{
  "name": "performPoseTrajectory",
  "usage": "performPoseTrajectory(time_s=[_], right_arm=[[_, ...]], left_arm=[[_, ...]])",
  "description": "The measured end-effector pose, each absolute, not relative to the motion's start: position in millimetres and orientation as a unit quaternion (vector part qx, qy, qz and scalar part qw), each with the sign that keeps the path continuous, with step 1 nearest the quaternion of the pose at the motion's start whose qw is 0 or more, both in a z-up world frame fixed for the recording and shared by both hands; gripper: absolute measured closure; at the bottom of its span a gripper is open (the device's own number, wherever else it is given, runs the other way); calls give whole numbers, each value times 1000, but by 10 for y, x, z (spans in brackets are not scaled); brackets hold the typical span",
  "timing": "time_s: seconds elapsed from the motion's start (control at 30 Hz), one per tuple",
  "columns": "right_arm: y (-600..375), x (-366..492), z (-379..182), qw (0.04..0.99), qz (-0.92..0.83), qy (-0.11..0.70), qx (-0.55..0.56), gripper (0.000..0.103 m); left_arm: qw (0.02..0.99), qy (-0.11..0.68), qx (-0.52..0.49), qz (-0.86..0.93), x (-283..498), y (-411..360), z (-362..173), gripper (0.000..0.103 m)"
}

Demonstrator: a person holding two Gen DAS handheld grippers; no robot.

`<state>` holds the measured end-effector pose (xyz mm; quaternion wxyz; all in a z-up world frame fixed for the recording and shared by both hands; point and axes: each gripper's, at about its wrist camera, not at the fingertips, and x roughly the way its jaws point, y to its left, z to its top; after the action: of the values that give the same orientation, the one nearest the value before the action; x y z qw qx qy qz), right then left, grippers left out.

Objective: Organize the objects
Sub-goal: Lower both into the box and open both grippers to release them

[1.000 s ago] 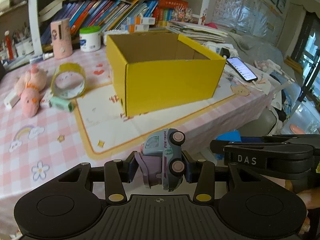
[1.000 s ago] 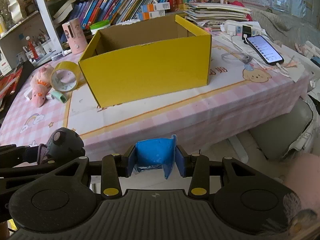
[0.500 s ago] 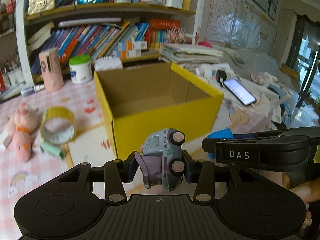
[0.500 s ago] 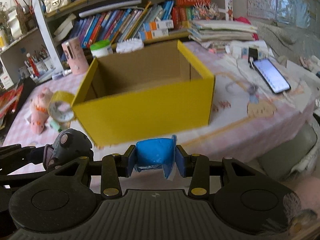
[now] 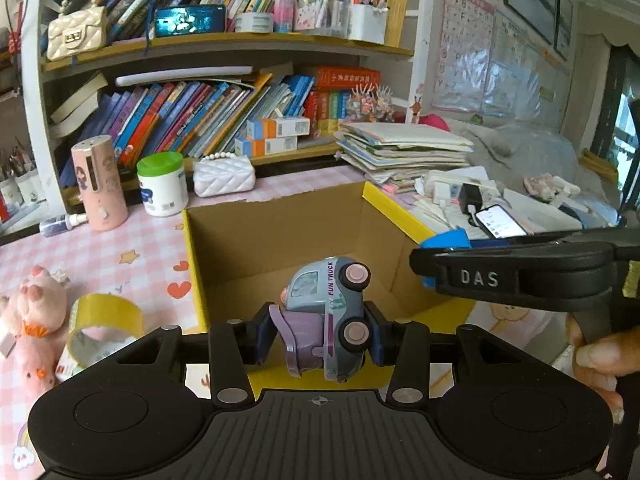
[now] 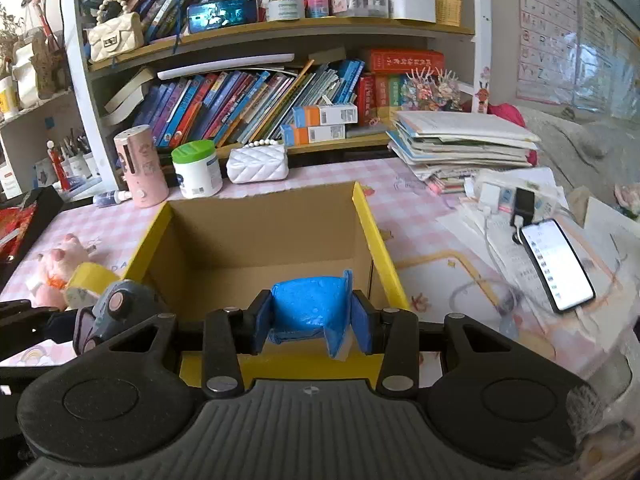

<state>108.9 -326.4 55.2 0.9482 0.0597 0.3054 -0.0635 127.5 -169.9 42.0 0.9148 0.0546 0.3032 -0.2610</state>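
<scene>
My left gripper (image 5: 320,332) is shut on a small grey-blue and purple toy truck (image 5: 332,312), held on its side over the near wall of the open yellow cardboard box (image 5: 280,236). My right gripper (image 6: 312,320) is shut on a blue packet (image 6: 310,304), also over the near edge of the box (image 6: 260,236). The box looks empty inside. The right gripper shows in the left wrist view (image 5: 520,276) at the right, and the truck shows in the right wrist view (image 6: 116,308) at the left.
A pink pig plush (image 5: 32,320) and a yellow tape roll (image 5: 104,328) lie left of the box. A pink cylinder (image 5: 100,184), a green-lidded jar (image 5: 162,184) and a white purse (image 5: 224,176) stand behind it. A phone (image 6: 556,264) and a stack of papers (image 6: 460,140) are right.
Both grippers have risen and moved forward with their objects, from below the table's front edge to over the box's near wall. Neither grip has changed.
</scene>
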Motion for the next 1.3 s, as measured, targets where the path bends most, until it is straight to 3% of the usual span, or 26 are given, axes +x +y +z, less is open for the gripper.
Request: performPoseTrajectory(time_s=[0.33, 0.7, 1.03, 1.17, 1.3], right_arm=[[-3354, 1807, 343, 944, -20, 330, 7, 64], [-3201, 2468, -53, 900, 66, 417, -110, 64], [-3192, 2558, -141, 874, 79, 467, -110, 64], [-3206, 2549, -128, 876, 79, 463, -106, 62], [-3219, 2484, -65, 890, 78, 439, -100, 50]], left_arm=[[903, 347, 109, -230, 1794, -2119, 185, 60], [880, 410, 120, -208, 2122, -2288, -146, 60], [874, 428, 111, -201, 2173, -2322, -236, 60], [881, 416, 111, -197, 2137, -2315, -209, 54], [891, 394, 108, -200, 2032, -2272, -110, 40]])
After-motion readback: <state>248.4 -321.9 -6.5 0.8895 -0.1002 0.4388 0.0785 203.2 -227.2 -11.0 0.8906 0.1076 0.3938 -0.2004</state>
